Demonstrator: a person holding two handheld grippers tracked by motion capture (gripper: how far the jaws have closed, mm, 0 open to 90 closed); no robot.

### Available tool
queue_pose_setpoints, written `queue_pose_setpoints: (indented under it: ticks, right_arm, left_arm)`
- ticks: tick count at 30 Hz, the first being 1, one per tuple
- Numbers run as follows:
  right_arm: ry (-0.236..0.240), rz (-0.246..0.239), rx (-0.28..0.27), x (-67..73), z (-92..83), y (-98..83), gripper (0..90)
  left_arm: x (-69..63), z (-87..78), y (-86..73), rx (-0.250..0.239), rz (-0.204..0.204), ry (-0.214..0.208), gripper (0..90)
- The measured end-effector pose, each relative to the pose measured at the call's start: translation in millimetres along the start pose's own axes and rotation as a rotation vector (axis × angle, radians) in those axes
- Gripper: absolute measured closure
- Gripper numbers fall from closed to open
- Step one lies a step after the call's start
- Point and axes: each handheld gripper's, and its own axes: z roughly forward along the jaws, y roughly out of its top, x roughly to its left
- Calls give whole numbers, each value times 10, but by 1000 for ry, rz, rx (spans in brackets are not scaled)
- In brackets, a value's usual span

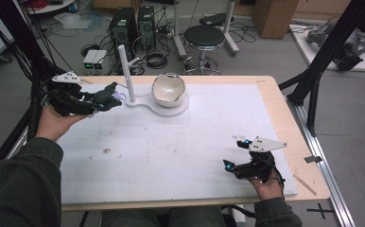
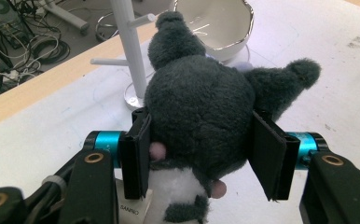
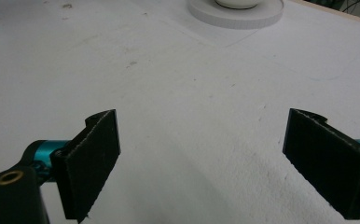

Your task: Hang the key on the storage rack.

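Dark grey plush toy [image 2: 199, 107] pinched in my left claw [image 2: 201, 154], beside the white peg stand [image 1: 125, 71]; my right claw [image 3: 206, 163] spread.

Wooden table [image 1: 270, 94] under white mat [image 1: 171, 151], white stand [image 1: 169, 108].

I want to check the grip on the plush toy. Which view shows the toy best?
The left gripper view: the dark grey plush toy sits close up, squeezed between the left gripper pads. The high view shows it small and far off, beside the white stand. The right gripper view looks over bare table.
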Motion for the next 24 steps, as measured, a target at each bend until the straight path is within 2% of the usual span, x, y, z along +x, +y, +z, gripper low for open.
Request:
queue_pose_setpoints:
  ticks: [6, 13, 24]
  right_arm:
    - [2, 2, -2, -4, 0, 1, 100]
    - [4, 11, -1, -3, -5, 1, 100]
    - [6, 5, -2, -16, 4, -2, 100]
  left_arm:
    - [16, 38, 112, 3, 0, 13, 453]
    - [63, 86, 192, 11, -19, 44, 453]
    - [147, 128, 269, -13, -50, 77, 453]
